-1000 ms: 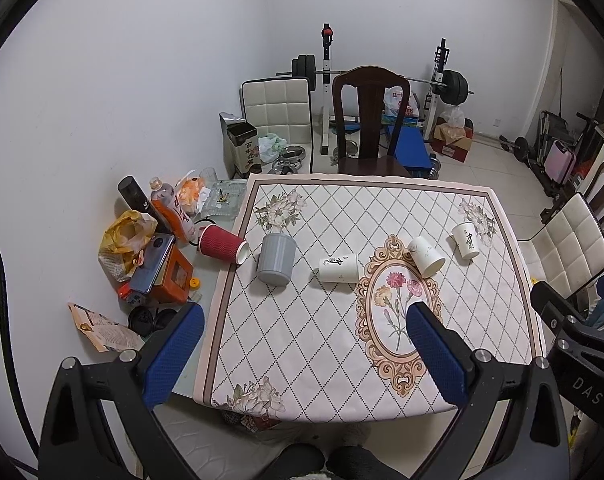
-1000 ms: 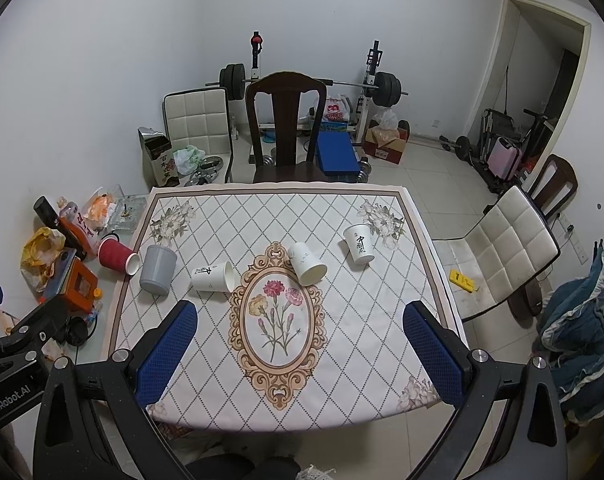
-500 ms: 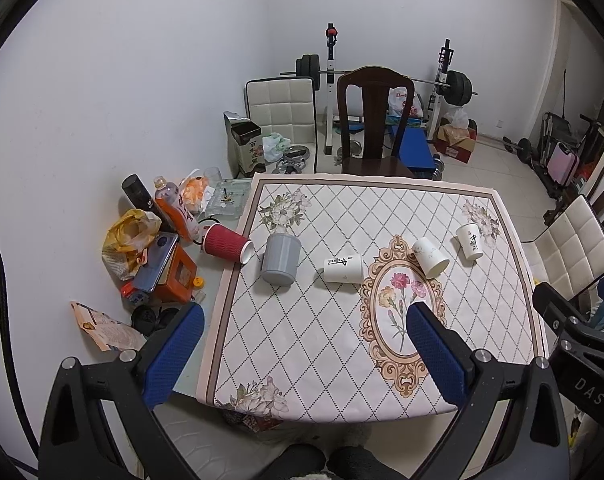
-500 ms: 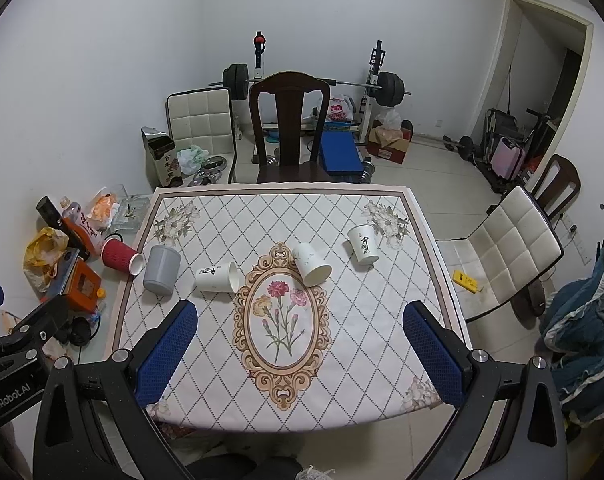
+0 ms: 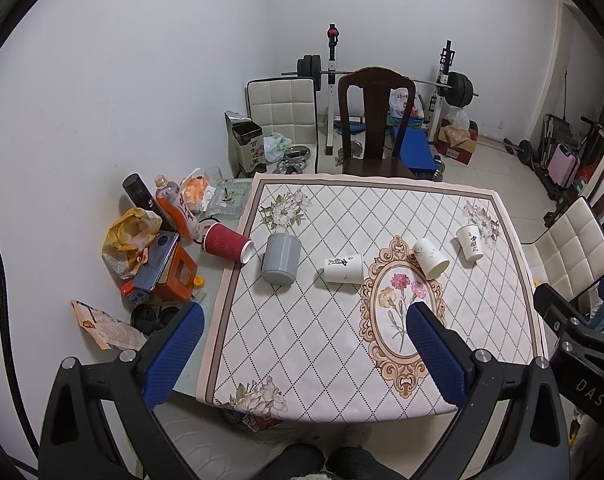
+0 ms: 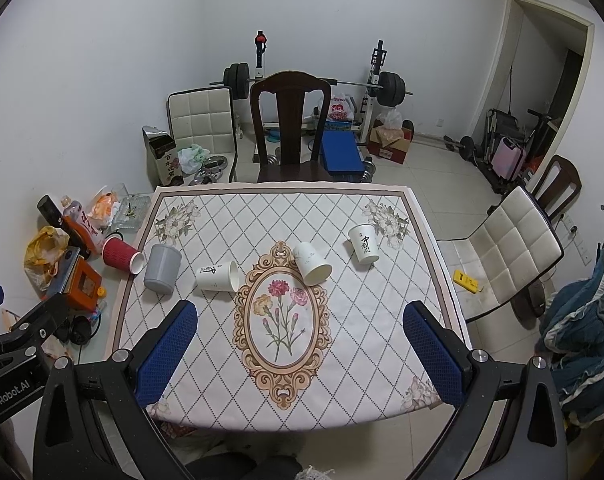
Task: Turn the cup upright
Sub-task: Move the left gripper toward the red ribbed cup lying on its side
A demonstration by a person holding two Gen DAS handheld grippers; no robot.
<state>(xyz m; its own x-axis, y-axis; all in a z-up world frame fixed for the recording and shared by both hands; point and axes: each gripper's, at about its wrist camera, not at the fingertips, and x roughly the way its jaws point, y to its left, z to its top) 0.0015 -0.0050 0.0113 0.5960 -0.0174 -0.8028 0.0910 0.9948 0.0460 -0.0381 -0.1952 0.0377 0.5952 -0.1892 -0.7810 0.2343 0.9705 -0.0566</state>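
Both cameras are showing the table a touch lower and further right in frame than a second ago, so the two grippers are drifting slightly while staying high above the near edge; no cup is changing place between frames.

The left gripper (image 5: 304, 344) is hanging with its jaws spread wide and nothing between the blue pads. The right gripper (image 6: 299, 354) is doing the same, wide and empty, well apart from every cup.

Reading outward from the right gripper's jaws, the tablecloth (image 6: 342, 320) with its oval flower medallion is lying straight ahead at twelve o'clock. At the medallion's top edge, about twelve o'clock, a white cup with faint markings (image 6: 312, 263) is lying tipped with its mouth toward the camera. At eleven o'clock a white cup with black lettering (image 6: 217, 276) is lying on its side, mouth toward the medallion. Further out at ten o'clock the grey cup (image 6: 162, 263) is sitting mouth down, and past it the red cup (image 6: 122, 255) is lying on its side at the cloth's left edge. At one o'clock another lettered white cup (image 6: 364, 244) appears to be standing on its rim, base up.

By my judgement the task is barely starting: no cup is standing upright, none is gripped, and each flip is still to do.
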